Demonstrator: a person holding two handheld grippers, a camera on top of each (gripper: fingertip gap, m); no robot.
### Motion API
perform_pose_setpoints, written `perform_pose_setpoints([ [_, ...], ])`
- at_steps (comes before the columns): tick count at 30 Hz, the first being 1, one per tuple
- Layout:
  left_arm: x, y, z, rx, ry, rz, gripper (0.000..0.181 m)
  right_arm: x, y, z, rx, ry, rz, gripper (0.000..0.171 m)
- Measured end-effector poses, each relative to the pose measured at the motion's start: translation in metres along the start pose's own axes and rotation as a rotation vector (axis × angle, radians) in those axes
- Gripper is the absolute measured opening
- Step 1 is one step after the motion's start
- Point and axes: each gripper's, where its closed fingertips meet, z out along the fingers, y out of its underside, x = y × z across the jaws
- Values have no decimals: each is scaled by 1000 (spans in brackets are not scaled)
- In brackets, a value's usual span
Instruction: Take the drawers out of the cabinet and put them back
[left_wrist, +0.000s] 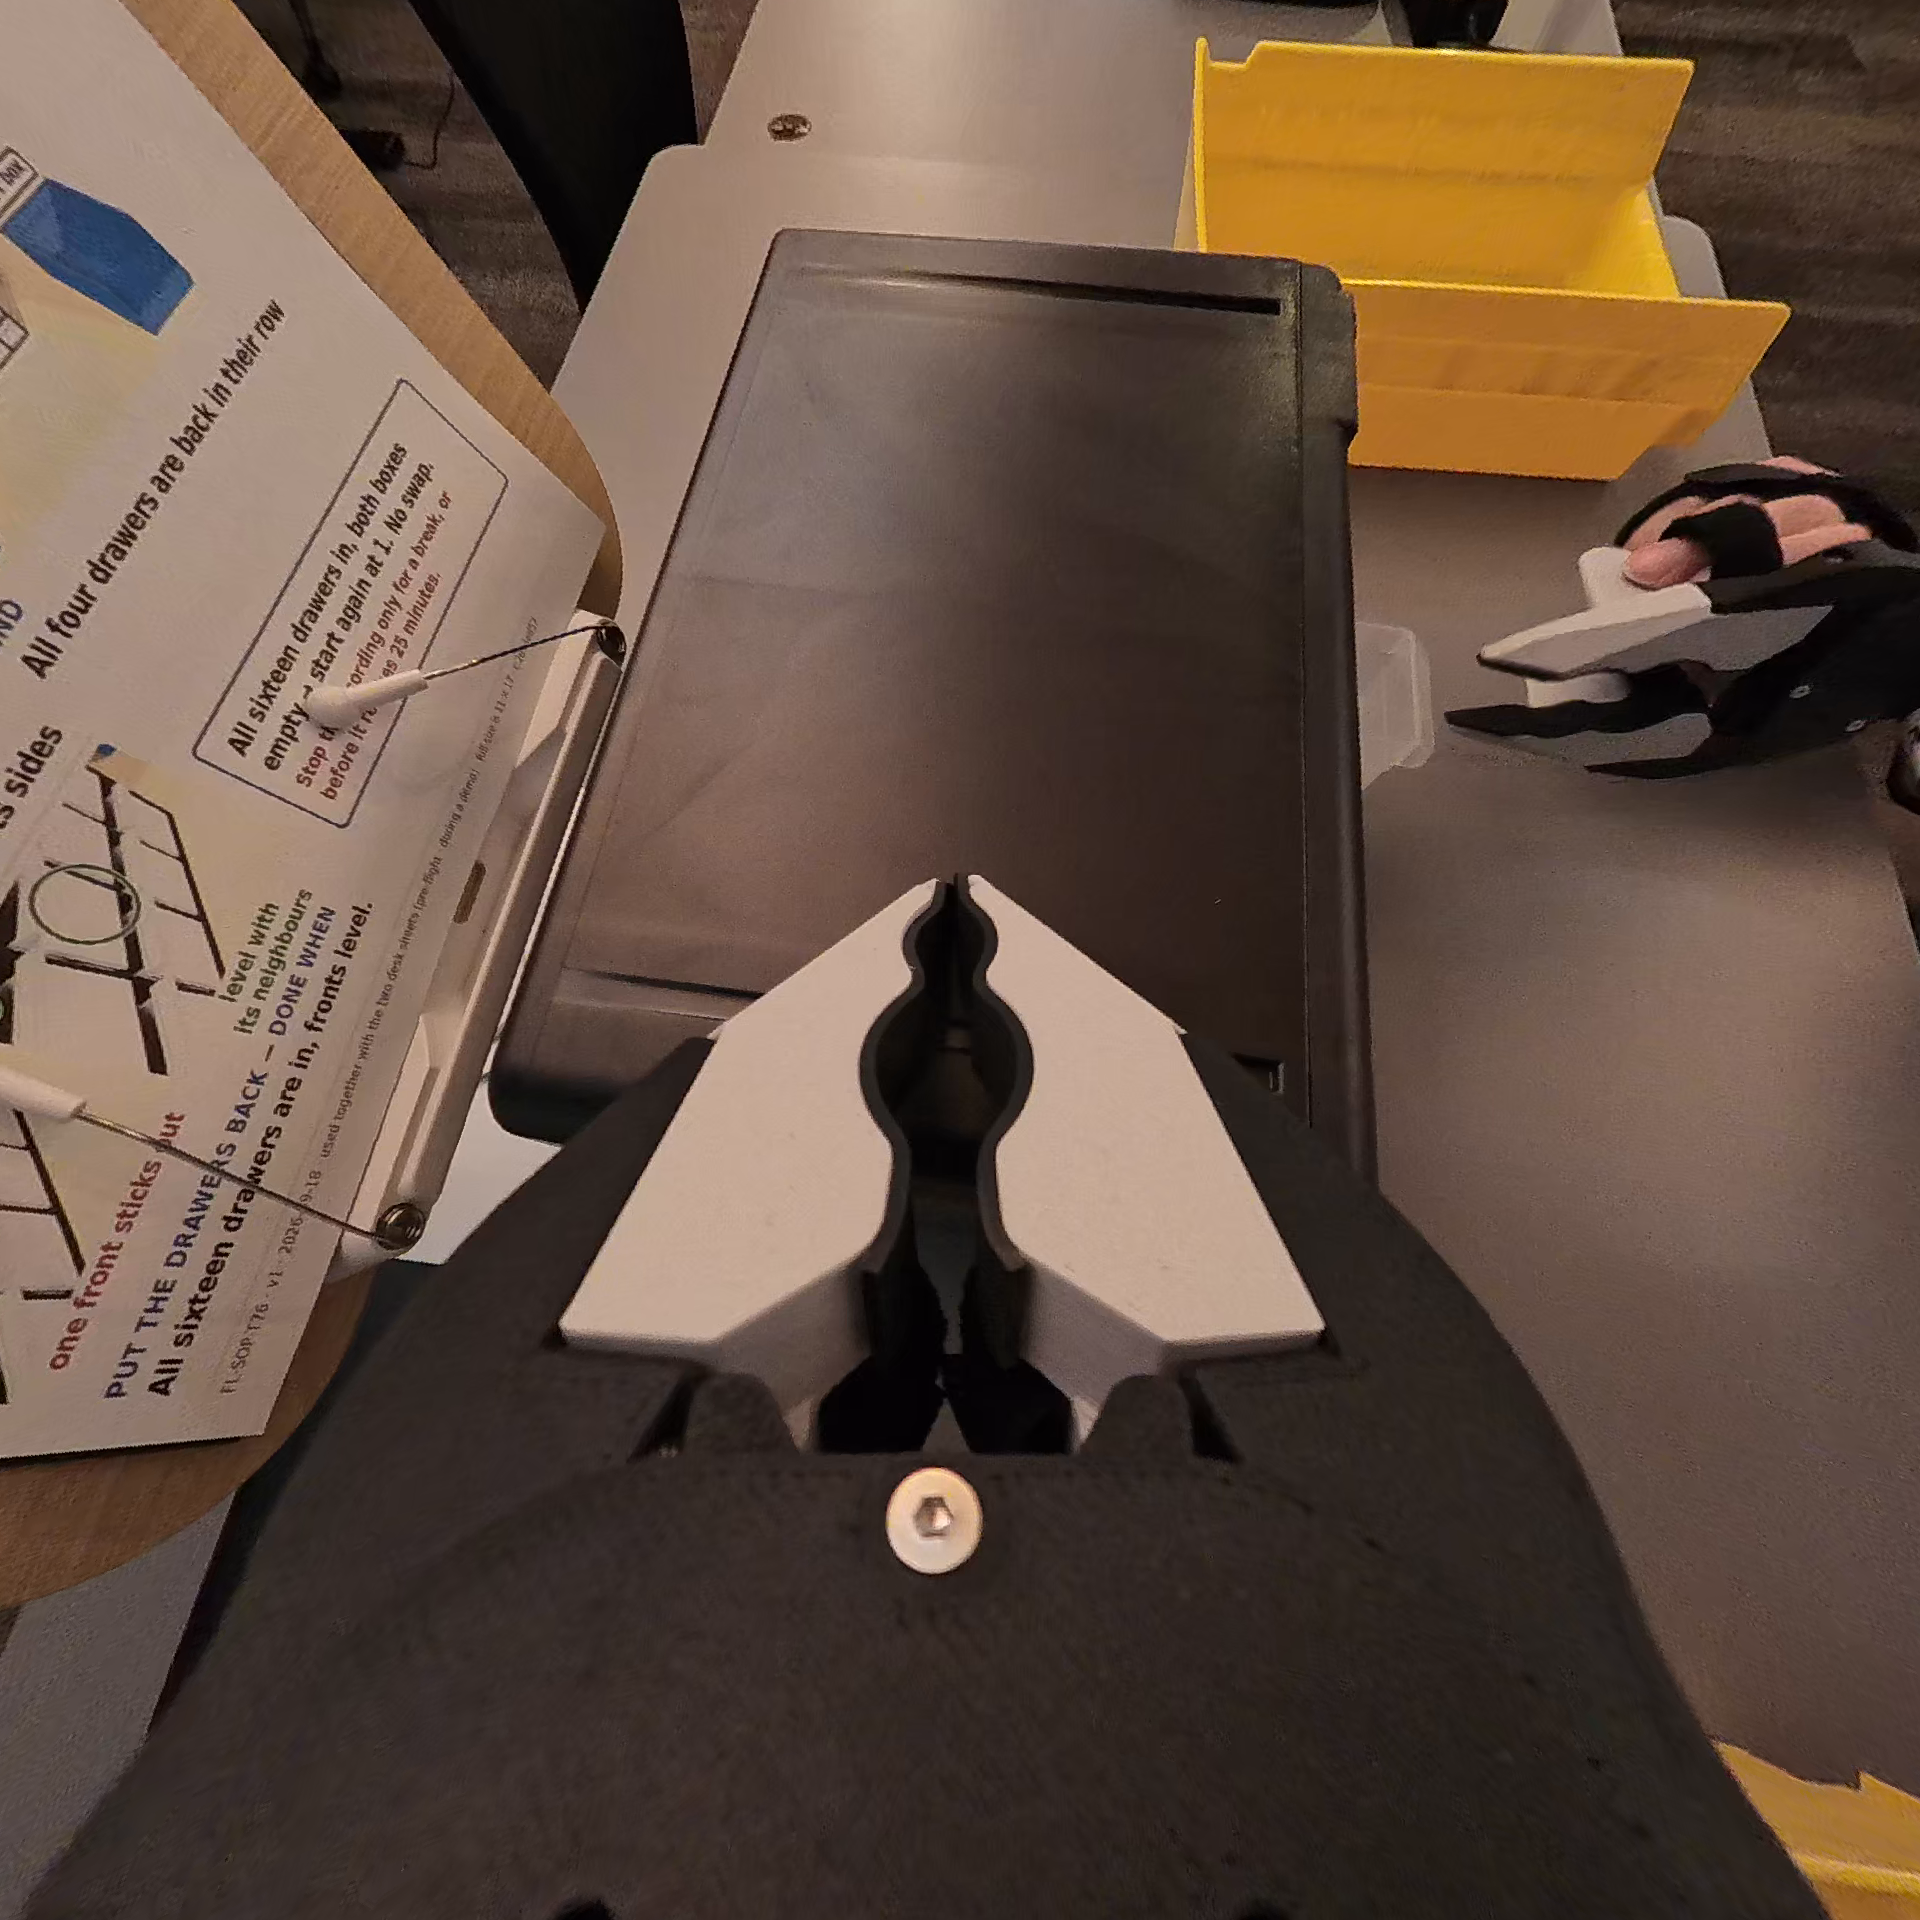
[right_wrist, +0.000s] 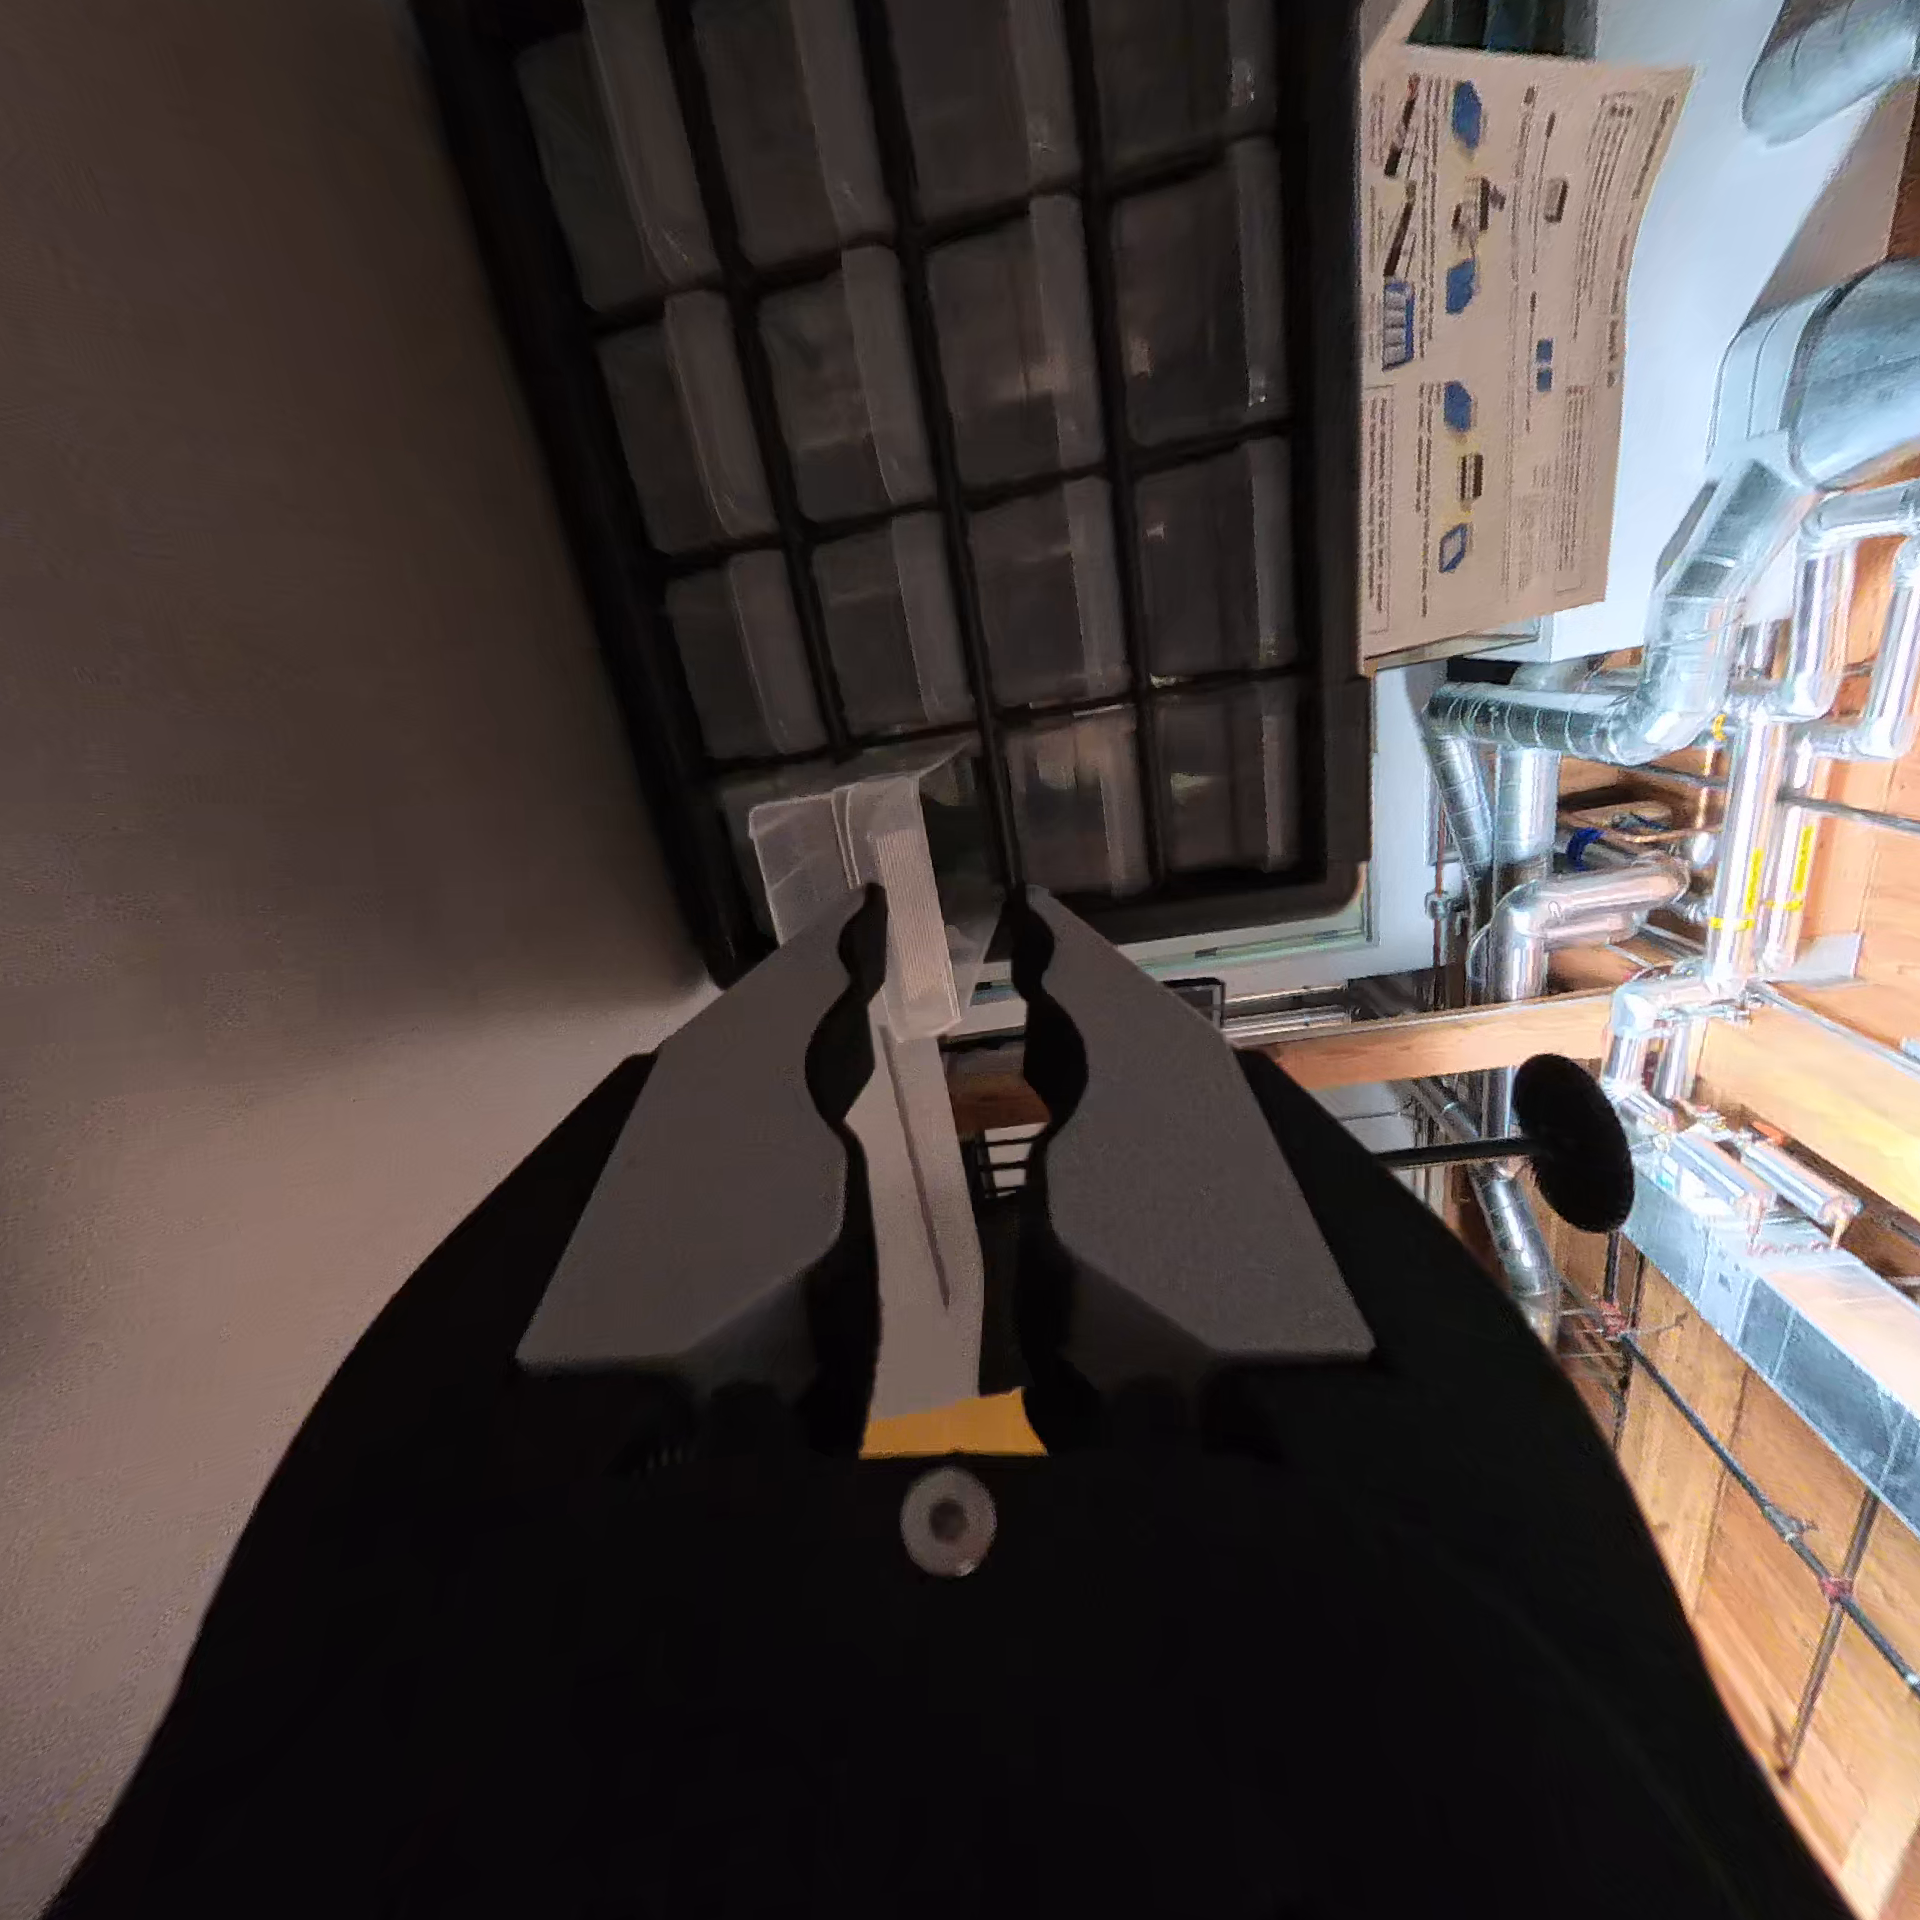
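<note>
**Left claw steadying the cabinet while the right reaches for a drawer**

In the left wrist view, the left gripper (left_wrist: 954, 883) is resting over the top of the black cabinet (left_wrist: 966, 644), its jaws pressed together on nothing, probably bracing the frame against the pull. A yellow bin (left_wrist: 1455, 312) is waiting behind, likely for removed drawers.

In the right wrist view, the right gripper (right_wrist: 945, 909) is standing partly open, straddling the handle of a clear drawer (right_wrist: 831, 842) that is protruding from the cabinet's grid, but not yet pinching it.
</note>
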Motion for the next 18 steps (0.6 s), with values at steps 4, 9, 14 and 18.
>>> perform_pose_setpoints([
  [4,0,0,0,-4,4,-4,0,-11,2,9,-17,-15,-96,6],
  [9,0,0,0,-18,2,4,0,-9,9,21,-39,-14,-94,4],
  [14,0,0,0,-18,5,-3,0,-5,15,41,-69,-33,-96,8],
  [18,0,0,0,-16,8,-9,0,-5,17,59,-88,-46,-93,8],
])
